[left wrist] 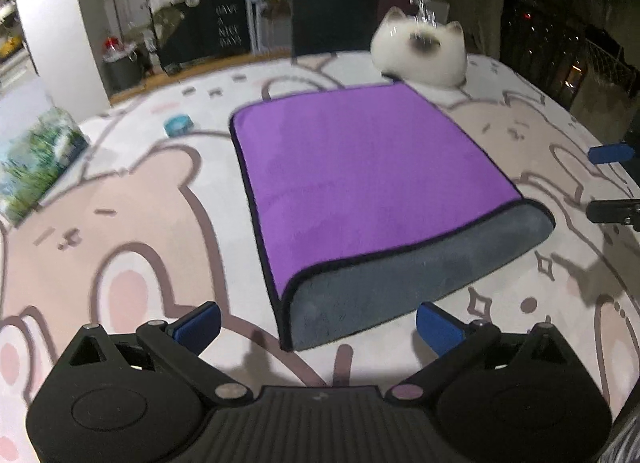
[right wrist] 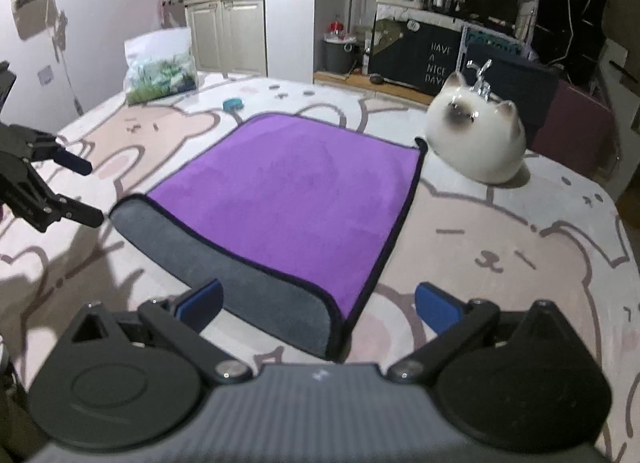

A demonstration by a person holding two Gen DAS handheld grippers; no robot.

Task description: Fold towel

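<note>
Towel [left wrist: 360,179] lies folded on table [left wrist: 120,223], purple over grey; left tongs [left wrist: 318,323] and right tongs [right wrist: 318,309] both apart, holding nothing.

Left wrist view: low over the desk [left wrist: 500,135], facing the towel [left wrist: 360,183] from its near-left corner. Right wrist view: same height, facing it from the near-right corner. Shared: towel [right wrist: 288,199], cat figurine [left wrist: 420,51] [right wrist: 476,135], green bag [left wrist: 36,159] [right wrist: 160,67]; each view sees the other's fingers [left wrist: 610,153] [right wrist: 74,163].
</note>
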